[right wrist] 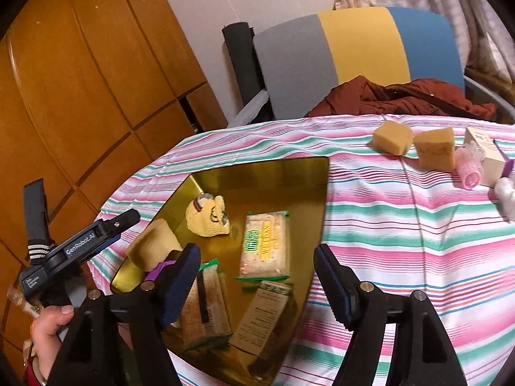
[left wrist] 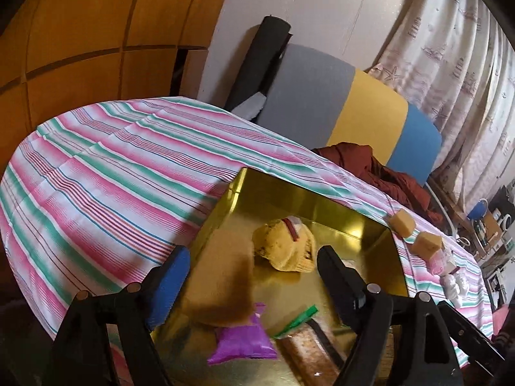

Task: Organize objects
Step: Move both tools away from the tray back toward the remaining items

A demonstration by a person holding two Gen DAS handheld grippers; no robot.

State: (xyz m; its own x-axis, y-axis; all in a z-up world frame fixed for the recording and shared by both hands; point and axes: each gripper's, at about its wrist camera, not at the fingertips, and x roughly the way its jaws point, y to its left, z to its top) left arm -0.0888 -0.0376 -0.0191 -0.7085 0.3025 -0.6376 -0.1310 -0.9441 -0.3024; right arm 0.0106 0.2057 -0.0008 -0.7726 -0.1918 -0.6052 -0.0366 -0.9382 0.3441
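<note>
A gold tin box sits on the striped tablecloth. It holds a yellow plush toy, a purple packet, cracker packs and a tan sponge block, blurred in the left wrist view. My left gripper is open right above the box, with the sponge between its jaws but not touching them. My right gripper is open and empty over the box's near part. Two more sponge blocks lie on the cloth at the far right.
Beside the sponge blocks lie a pink roll, a white carton and a white item. A chair with a red jacket stands behind the table. Wooden cabinets are at the left.
</note>
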